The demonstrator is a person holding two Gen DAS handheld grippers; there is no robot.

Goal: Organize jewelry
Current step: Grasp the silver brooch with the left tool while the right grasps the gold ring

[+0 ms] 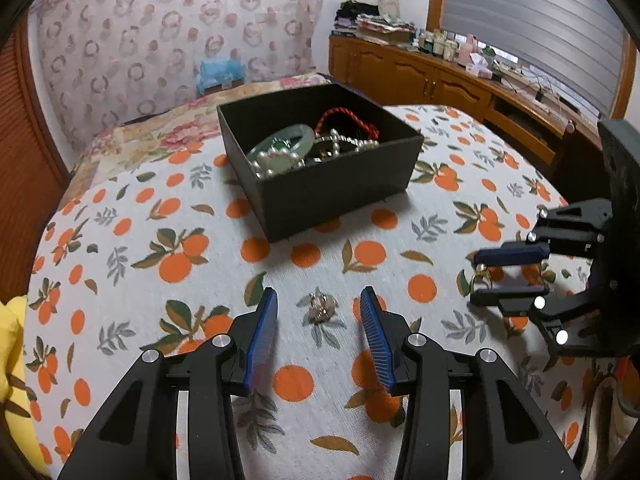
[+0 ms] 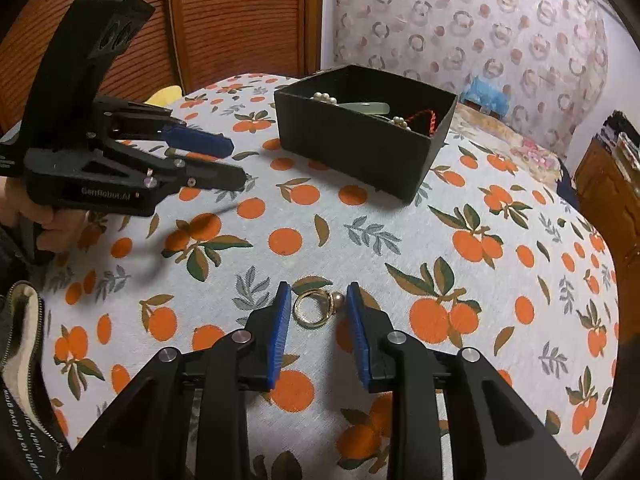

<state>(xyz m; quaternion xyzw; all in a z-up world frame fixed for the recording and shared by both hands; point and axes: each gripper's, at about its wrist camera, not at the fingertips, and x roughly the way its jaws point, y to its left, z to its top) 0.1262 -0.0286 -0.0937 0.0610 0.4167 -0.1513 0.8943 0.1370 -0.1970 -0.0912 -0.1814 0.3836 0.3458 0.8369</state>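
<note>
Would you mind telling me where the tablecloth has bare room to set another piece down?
Bare cloth lies between the black box and the left gripper. It is crowded at the small ornament and at the gold ring between the right gripper's fingers.

Both wrist views sit low over the tablecloth [image 1: 400, 208], seemingly converging on the black box [image 2: 360, 148].

Soft even indoor light, faint shadows beside the black box [image 1: 320, 168], strong fisheye bending (dark vignette corners), slight motion blur throughout.
</note>
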